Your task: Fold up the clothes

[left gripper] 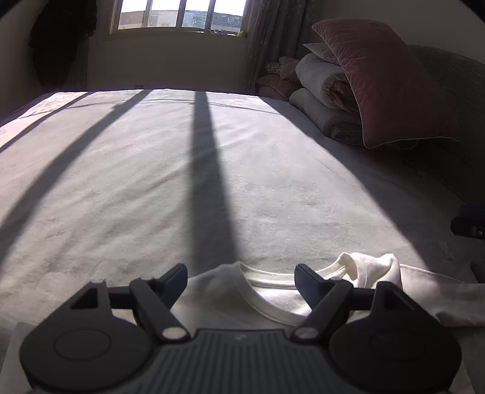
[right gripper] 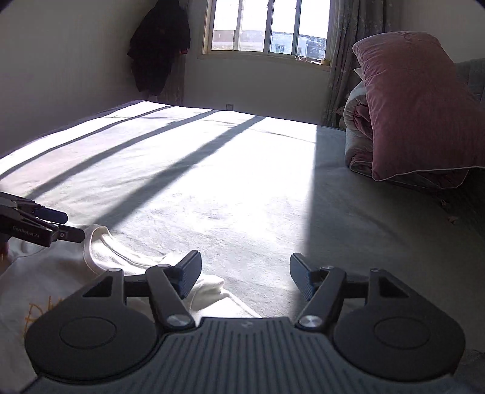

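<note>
A white sweatshirt (left gripper: 242, 300) lies on the near edge of a grey bed (left gripper: 151, 181), and everything else can be placed from it. In the left wrist view, the left gripper (left gripper: 241, 280) hangs over the sweatshirt's round collar, its jaws spread wide with the collar showing between them; the pads press on nothing. Right of the collar the cloth is bunched into a small hump, and a sleeve runs off toward the right edge. Far beyond the sweatshirt, a window (left gripper: 182, 15) throws bar shadows down the bed. Beyond it to the right, a pink pillow (left gripper: 388, 81) leans on a rolled quilt (left gripper: 321, 100). A dark object sits at the far right edge of this view; what it is cannot be told.

The right wrist view shows what the other does not: yellow lettering on the sweatshirt's (right gripper: 45, 288) front at lower left, and the left gripper (right gripper: 72, 225) seen from the side, its lower tip at the collar. A dark coat (right gripper: 160, 45) hangs on the wall left of the window. The right gripper (right gripper: 245, 274) stands open and empty, its left finger over the sweatshirt's bunched edge, its right finger over bare bed.
</note>
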`<state>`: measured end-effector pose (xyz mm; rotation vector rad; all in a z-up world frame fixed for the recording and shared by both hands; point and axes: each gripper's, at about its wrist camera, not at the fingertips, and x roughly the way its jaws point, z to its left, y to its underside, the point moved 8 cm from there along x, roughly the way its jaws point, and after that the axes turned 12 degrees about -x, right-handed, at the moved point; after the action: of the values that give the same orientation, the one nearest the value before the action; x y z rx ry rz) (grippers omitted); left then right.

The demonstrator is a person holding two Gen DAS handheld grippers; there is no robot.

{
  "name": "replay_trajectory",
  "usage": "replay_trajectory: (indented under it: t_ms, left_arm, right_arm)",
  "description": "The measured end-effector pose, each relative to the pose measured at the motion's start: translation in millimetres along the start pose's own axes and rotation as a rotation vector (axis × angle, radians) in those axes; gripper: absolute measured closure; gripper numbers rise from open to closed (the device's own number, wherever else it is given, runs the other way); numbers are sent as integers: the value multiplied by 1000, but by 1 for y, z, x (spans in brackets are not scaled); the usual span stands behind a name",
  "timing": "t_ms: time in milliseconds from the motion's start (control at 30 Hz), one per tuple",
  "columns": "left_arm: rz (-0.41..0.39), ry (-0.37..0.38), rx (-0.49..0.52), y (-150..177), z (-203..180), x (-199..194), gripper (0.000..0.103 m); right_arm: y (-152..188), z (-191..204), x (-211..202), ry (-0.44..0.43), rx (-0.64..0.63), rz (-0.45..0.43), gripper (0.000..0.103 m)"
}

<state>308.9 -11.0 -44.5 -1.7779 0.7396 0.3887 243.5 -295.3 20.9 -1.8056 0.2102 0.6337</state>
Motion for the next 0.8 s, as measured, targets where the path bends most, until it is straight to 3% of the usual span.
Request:
replay_trajectory:
  t_ms: [100,200,367,500,600,700,800]
  left_arm:
    - [-46,-24,-61,-9,22,15,24]
    - [-73,-46,-73,-5,41,28,24]
    - [-32,44,-113,2,60,34,24]
    - [-16,107,-28,7,48,30,24]
    - [-2,68,20,13,44,37,26]
    - [1,23,67,16,39,42,26]
    - [1,-29,118,19,35,46,29]
  right_arm:
    - [-17,22,31,-68,101,-19,34]
    - [-15,36,63,-55,161,-3,34]
    - [3,50,92,-21,117,-9,34]
    - [-1,43,93,-8,75,-50,34]
    - [3,40,91,-43,75,-55,34]
    - [15,33,100,-14,64,-1,35]
    - [27,29,110,-23,79,53,47]
